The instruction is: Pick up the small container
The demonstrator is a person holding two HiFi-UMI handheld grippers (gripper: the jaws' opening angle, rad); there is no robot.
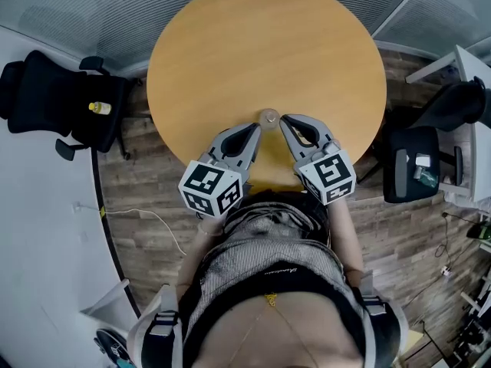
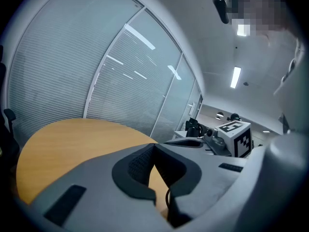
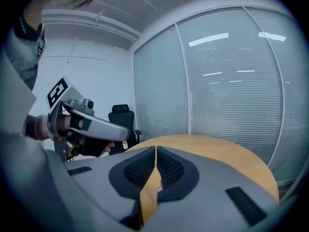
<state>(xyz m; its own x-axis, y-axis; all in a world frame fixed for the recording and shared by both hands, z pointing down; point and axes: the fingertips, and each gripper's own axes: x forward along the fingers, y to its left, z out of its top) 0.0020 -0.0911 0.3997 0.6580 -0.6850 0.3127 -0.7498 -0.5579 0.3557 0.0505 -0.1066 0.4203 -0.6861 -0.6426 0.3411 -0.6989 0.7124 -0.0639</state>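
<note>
Left gripper (image 1: 256, 127) and right gripper (image 1: 283, 119) are sitting over the table's near edge. Both are showing jaws clenched together with nothing between them. Container (image 1: 268, 116) is standing on the table (image 1: 230, 44) just inside the near edge, between the two gripper tips and just beside each. It is looking ungrasped and not yet lifted. Judging by this, the whole pick is remaining: open one gripper, straddle the container, close, lift.
</note>
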